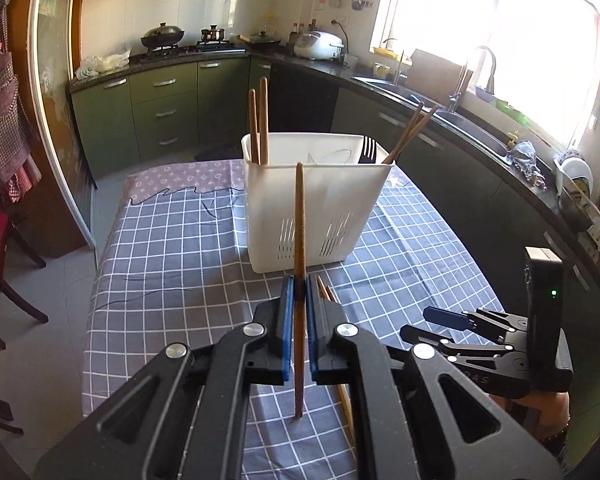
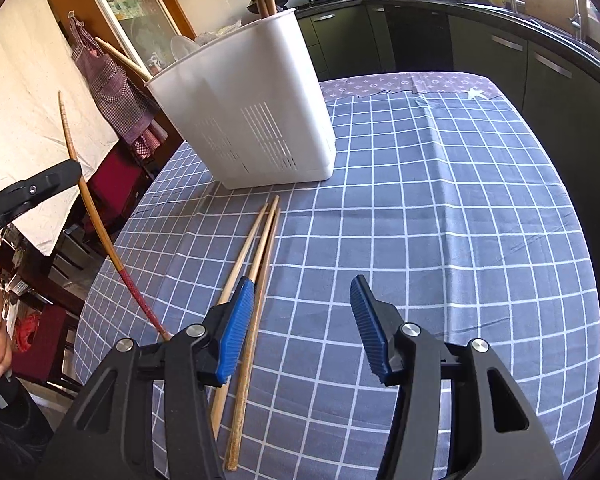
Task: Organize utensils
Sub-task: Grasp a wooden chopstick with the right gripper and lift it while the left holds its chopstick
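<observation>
Kitchen, checked-cloth desk (image 1: 172,240). White caddy (image 1: 320,208) frame center, sticks already inside. Left hand-held gripper (image 1: 299,288) pinching one chopstick (image 1: 299,220) upright, likely for drop-in. Right hand-held gripper (image 2: 302,304) spread over three loose chopsticks (image 2: 260,240), lower center.

Right hand-held gripper (image 2: 302,312) gaping above checked tablecloth (image 2: 440,208), three chopsticks (image 2: 260,236) lying near white utensil holder (image 2: 256,108)

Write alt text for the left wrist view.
The left gripper is shut on one upright brown chopstick before a white utensil caddy holding chopsticks and a black fork, on a checked tablecloth. The right gripper hangs open alongside.
</observation>
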Tool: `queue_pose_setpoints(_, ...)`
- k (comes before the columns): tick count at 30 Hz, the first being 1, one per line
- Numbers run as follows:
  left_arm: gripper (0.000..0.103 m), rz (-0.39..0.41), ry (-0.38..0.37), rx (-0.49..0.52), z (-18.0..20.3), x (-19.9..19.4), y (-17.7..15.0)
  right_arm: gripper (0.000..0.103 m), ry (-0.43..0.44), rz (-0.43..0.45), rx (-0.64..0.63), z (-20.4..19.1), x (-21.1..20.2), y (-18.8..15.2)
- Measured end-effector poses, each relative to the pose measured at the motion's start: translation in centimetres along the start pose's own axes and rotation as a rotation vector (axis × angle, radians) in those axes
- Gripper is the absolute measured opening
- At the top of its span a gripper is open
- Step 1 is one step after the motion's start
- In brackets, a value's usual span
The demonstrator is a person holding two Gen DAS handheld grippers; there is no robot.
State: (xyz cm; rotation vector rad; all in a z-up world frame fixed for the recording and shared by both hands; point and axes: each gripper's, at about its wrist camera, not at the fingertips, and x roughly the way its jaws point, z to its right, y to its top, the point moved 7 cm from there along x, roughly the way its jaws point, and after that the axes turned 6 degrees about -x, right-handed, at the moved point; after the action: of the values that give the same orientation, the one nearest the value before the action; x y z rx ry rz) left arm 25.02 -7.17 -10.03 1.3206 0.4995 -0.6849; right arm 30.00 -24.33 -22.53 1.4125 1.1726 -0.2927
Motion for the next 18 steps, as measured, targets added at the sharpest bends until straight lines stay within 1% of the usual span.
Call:
queue_pose_setpoints(2, 0.006, 0.008, -0.003, 0.002, -0.1, 0.0, 0.2, 0.037, -0.019, -0.018, -0.039, -0.7, 0.8, 0.4)
queue_pose_setpoints(5, 0.006, 0.011, -0.013, -0.003, -0.1, 0.1, 0.1, 0.027, -0.042, -0.061, -0.096, -2.0, 2.5, 0.4)
queue_pose_setpoints(10, 0.006, 0.012, -0.023, 0.004, 0.0, 0.0, 0.0, 0.021, -0.067, -0.101, -0.139, -3.3, 4.5, 0.1)
queue_pose_setpoints(18, 0.006, 0.007, -0.035, 0.011, 0.0, 0.1, -0.3, 0.020, -0.097, -0.136, -0.175, -3.6, 5.9, 0.0)
